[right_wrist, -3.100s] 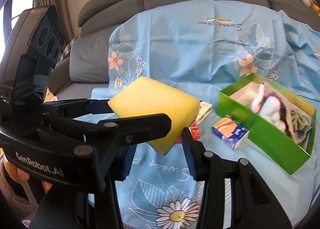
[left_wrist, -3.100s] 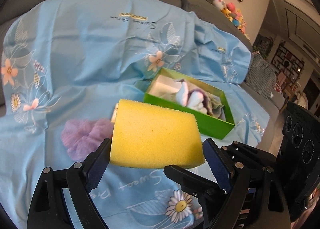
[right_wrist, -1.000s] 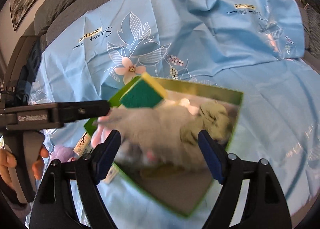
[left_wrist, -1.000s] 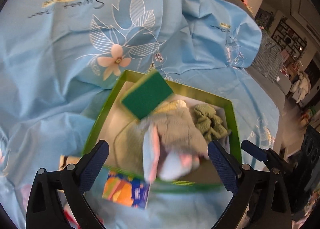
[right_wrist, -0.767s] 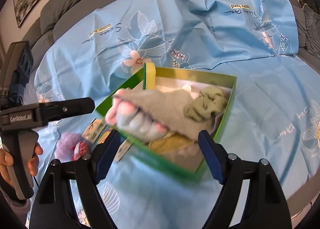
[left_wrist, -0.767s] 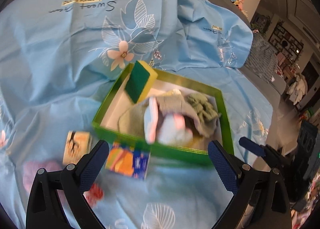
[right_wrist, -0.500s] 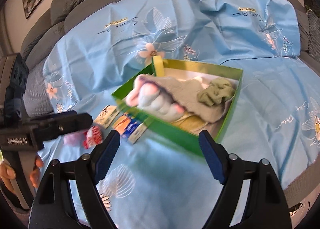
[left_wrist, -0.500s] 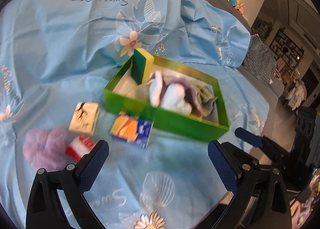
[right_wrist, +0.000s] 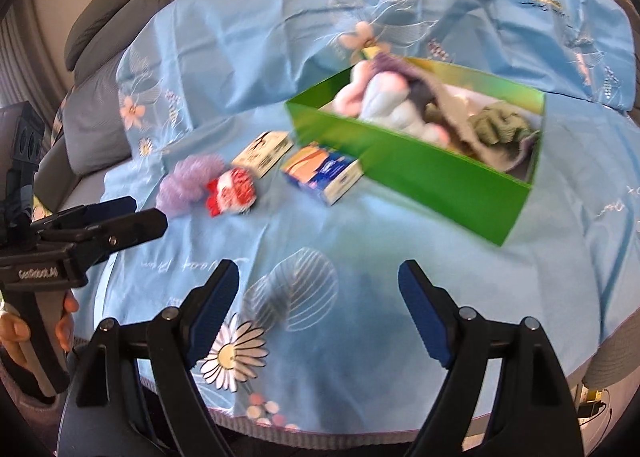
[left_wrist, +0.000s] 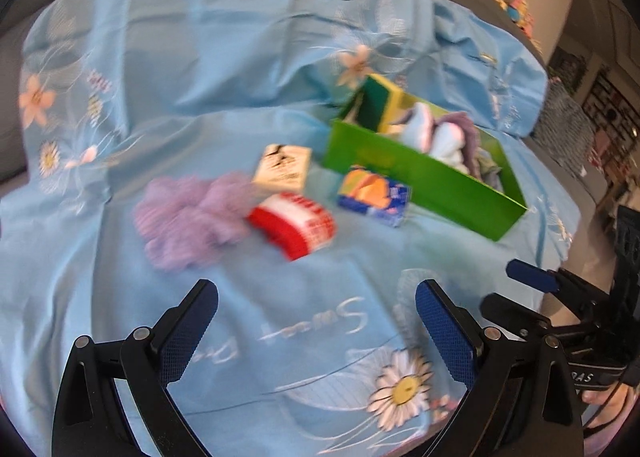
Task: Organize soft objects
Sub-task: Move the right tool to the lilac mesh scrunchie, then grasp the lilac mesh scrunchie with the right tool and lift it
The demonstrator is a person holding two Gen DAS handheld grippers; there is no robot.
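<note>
- Green box (left_wrist: 424, 173), holding sponge (left_wrist: 380, 105) and soft toy (right_wrist: 380, 97), is set well beyond both jaw pairs.
- Left gripper (left_wrist: 316, 321): jaws spread, nothing held.
- Right gripper (right_wrist: 320, 297): jaws spread, nothing held.

The sheet (left_wrist: 200, 69) is light blue with white daisies and pink flowers. The box (right_wrist: 420, 173) is bright green. Ahead of the black tongs (left_wrist: 316, 321) with blue pads lie a purple puff (left_wrist: 188, 213), a red-and-white pack (left_wrist: 294, 223) and a blue-and-orange pack (left_wrist: 374, 197).
</note>
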